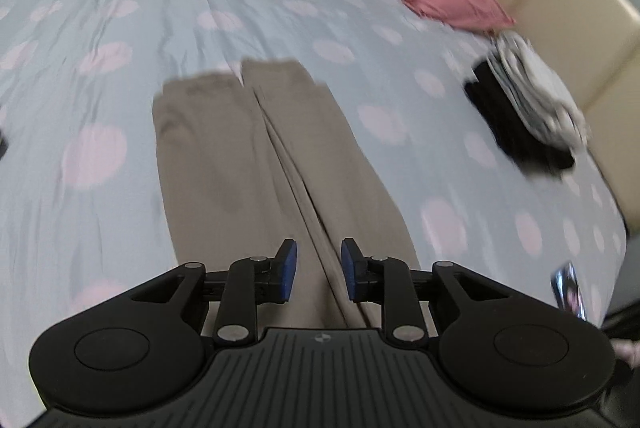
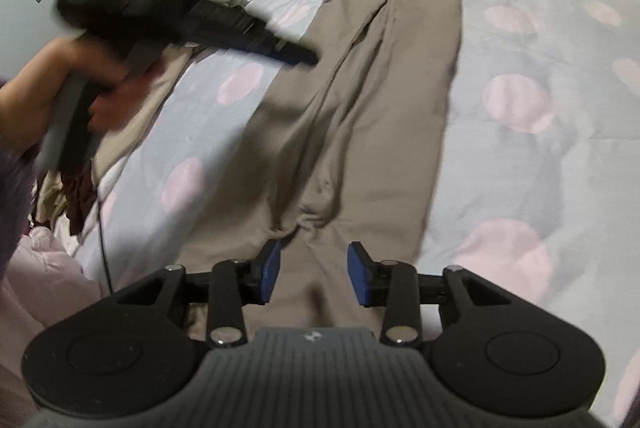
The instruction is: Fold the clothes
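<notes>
On the spotted bedspread [image 2: 520, 27] lie tan trousers [image 2: 360, 107], legs together (flat, waist nearest); the left gripper [image 1: 319, 268] and right gripper [image 2: 314, 274] hover above them, jaws apart, holding nothing.

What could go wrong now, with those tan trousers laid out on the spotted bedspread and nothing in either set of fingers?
1. The tan trousers are bunched at the crotch; folding over that could press in a crease.
2. Both grippers, left and right, stand open above the cloth, so a shallow pinch might catch only the top layer.
3. A dark cable trails over the bedspread beside the trousers and might snag.
</notes>
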Available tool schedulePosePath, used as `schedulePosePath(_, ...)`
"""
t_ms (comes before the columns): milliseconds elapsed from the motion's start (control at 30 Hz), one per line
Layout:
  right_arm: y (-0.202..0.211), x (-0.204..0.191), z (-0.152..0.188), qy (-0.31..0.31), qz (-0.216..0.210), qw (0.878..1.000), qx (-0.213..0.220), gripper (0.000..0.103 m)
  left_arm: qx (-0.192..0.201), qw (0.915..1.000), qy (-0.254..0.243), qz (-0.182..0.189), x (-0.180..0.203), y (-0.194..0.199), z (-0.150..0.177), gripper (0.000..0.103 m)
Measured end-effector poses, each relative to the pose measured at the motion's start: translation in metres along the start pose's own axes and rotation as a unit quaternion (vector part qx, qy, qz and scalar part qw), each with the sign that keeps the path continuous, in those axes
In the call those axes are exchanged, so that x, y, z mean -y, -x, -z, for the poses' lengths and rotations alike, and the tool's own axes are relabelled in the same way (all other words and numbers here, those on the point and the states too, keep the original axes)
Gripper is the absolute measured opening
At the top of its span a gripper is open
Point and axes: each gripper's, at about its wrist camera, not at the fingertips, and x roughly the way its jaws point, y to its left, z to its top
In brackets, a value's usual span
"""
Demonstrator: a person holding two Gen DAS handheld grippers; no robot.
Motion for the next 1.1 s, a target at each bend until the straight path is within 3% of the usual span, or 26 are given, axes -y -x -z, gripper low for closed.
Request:
schedulePosePath(200,0.012,-0.005,0.025,0.051,0.030,0.998,0.005,0.042,-0.002,0.9999,-0.010,0.004,0.034,0.025,0.056,0.029)
schedulePosePath(433,0.014,-0.018,0.049,0.097,0.059,0.994,0.003,0.038,-0.001,0.9995,-0.021,0.023,0.067,0.027,0.101,0.029)
schedulePosePath(500,0.012,-0.019,0.052,0.105,0.063,0.992,-0.003,0.013,-0.004,0.9996,-0.014,0.026,0.073,0.019,0.109,0.030)
schedulePosePath(600,0.007,-0.022,0.055,0.115,0.069,0.991,-0.020,0.003,-0.002,0.9997,-0.013,0.019,0.076,0.005,0.117,0.031)
schedulePosePath(633,0.005,-0.023,0.057,0.118,0.071,0.990,-0.028,0.003,-0.009,0.9997,-0.011,0.018,0.075,0.001,0.118,0.029)
schedulePosePath(667,0.004,-0.024,0.059,0.121,0.072,0.989,-0.036,0.002,-0.016,0.9997,-0.006,0.015,0.072,-0.003,0.120,0.015)
schedulePosePath(700,0.002,-0.024,0.062,0.118,0.071,0.989,-0.043,0.001,-0.025,0.9997,-0.003,0.004,0.070,-0.007,0.120,0.009)
schedulePosePath(933,-0.006,-0.020,0.077,0.109,0.069,0.989,-0.078,0.000,-0.036,0.9982,0.047,0.005,0.046,-0.006,0.130,0.007)
schedulePosePath(1100,0.005,-0.022,0.081,0.106,0.070,0.989,-0.072,0.005,-0.041,0.9981,0.046,0.009,0.049,0.008,0.138,0.007)
